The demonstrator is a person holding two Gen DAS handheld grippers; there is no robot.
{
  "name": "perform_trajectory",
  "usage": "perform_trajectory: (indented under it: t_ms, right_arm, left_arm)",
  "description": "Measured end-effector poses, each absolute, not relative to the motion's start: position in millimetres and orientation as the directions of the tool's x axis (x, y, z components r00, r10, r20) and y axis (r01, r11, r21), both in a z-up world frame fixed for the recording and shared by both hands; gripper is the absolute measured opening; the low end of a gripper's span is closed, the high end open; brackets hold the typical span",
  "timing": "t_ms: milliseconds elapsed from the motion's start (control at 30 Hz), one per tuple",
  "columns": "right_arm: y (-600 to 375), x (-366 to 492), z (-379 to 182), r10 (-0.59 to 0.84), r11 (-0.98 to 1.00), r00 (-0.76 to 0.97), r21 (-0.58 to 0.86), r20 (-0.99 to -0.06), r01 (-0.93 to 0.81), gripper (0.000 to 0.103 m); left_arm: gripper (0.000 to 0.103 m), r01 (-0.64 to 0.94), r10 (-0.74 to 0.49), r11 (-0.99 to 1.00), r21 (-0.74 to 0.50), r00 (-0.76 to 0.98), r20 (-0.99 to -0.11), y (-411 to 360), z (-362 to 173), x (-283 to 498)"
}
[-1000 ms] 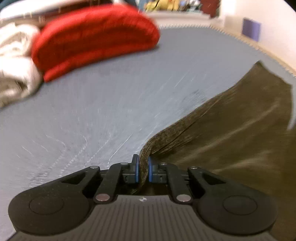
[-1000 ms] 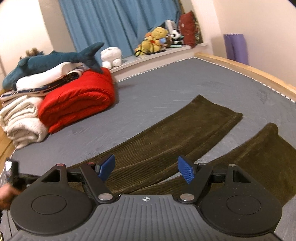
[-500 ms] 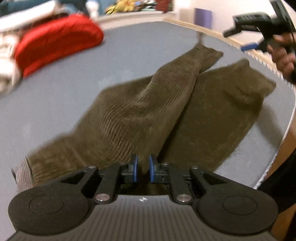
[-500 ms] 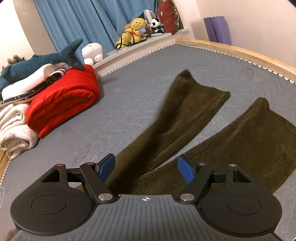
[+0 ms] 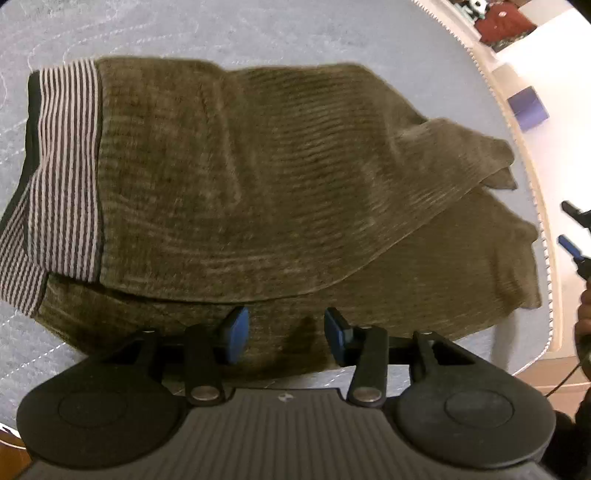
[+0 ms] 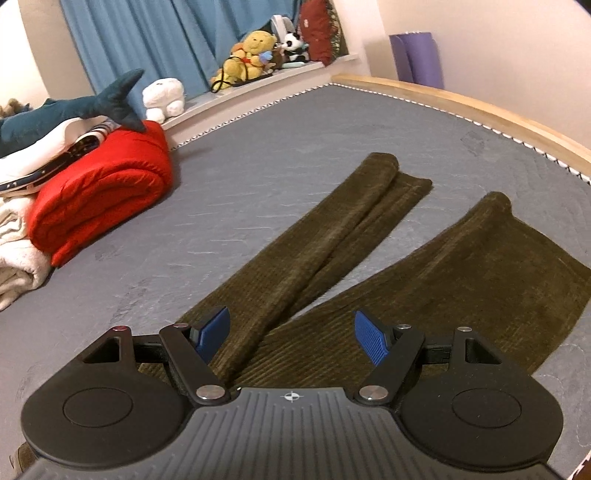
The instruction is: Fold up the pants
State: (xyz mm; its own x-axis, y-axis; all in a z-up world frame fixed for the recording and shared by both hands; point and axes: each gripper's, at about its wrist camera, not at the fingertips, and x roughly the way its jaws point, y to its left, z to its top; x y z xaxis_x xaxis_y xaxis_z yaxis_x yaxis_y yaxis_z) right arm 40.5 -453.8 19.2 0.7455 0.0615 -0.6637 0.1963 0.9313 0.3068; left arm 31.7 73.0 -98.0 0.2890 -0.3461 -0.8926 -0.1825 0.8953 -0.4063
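Left wrist view: olive-brown corduroy pants (image 5: 258,177) fill mid-frame on the grey bed (image 5: 258,29); left hand-held gripper (image 5: 282,330) at the bottom is opening, fabric released. Right hand-held gripper (image 6: 291,332) gapes wide, empty, above the legs.

**Colour rundown of the bed scene**

The pants (image 5: 258,184) are olive-brown corduroy, and the waistband lining (image 5: 66,166) is striped pale pink and dark brown with a black edge. Mattress (image 6: 277,140) is plain grey. Blanket (image 6: 107,199) is bright red, curtains (image 6: 147,40) blue, shark plush (image 6: 92,105) teal, teddy (image 6: 255,51) yellow. Both grippers have blue pads (image 6: 369,336) on black.
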Motion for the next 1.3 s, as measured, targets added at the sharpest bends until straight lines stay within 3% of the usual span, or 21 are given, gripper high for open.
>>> perform_trajectory:
  t_ms: [367, 500, 600, 633, 700, 767, 800, 867, 967, 1067, 1167, 1300]
  right_arm:
    - [-452, 47, 13, 0.048, 0.935, 0.736, 0.290, -0.675, 0.205, 0.076]
    - [-458, 50, 11, 0.041, 0.922, 0.732, 0.309, -0.680, 0.235, 0.076]
    - [-477, 50, 16, 0.013, 0.886, 0.753, 0.357, -0.658, 0.297, 0.076]
    - [-484, 49, 18, -0.003, 0.873, 0.762, 0.369, -0.648, 0.318, 0.072]
    - [-500, 46, 23, -0.043, 0.841, 0.784, 0.401, -0.620, 0.363, 0.046]
    - [-518, 43, 27, -0.063, 0.805, 0.807, 0.448, -0.588, 0.389, 0.031]
    - [-526, 42, 28, -0.070, 0.789, 0.816, 0.468, -0.574, 0.398, 0.029]
    - [-542, 44, 29, -0.094, 0.753, 0.815, 0.495, -0.572, 0.434, 0.029]
    - [-564, 64, 24, -0.055, 0.712, 0.796, 0.535, -0.602, 0.454, 0.032]
    - [-577, 101, 5, 0.033, 0.698, 0.791, 0.581, -0.610, 0.419, 0.032]
    - [-584, 138, -22, 0.104, 0.683, 0.782, 0.616, -0.614, 0.392, 0.032]
    - [-584, 180, -63, 0.150, 0.673, 0.774, 0.637, -0.616, 0.376, 0.032]
  left_arm:
    - [0.049, -0.366, -0.244, 0.830, -0.421, 0.440, -0.864, 94, -93, 28]
    - [0.013, -0.363, -0.155, 0.874, -0.322, 0.420, -0.894, 86, -90, 24]
    - [0.008, -0.353, -0.134, 0.882, -0.313, 0.449, -0.883, 86, -78, 25]
    - [0.007, -0.351, -0.125, 0.882, -0.313, 0.468, -0.875, 86, -72, 24]
    - [0.005, -0.351, -0.097, 0.881, -0.317, 0.521, -0.848, 88, -57, 21]
    - [0.004, -0.368, -0.059, 0.870, -0.328, 0.583, -0.810, 93, -43, 16]
    - [0.004, -0.385, -0.024, 0.864, -0.325, 0.613, -0.790, 96, -33, 11]
    - [0.004, -0.414, 0.016, 0.853, -0.317, 0.629, -0.777, 100, -28, 7]
    - [0.004, -0.464, -0.079, 0.815, -0.347, 0.504, -0.860, 107, -58, 16]
    - [0.006, -0.495, -0.112, 0.790, -0.361, 0.464, -0.879, 107, -74, 19]
    - [0.021, -0.484, -0.111, 0.789, -0.378, 0.494, -0.862, 101, -73, 25]
    - [0.023, -0.505, -0.101, 0.778, -0.373, 0.486, -0.868, 98, -74, 31]
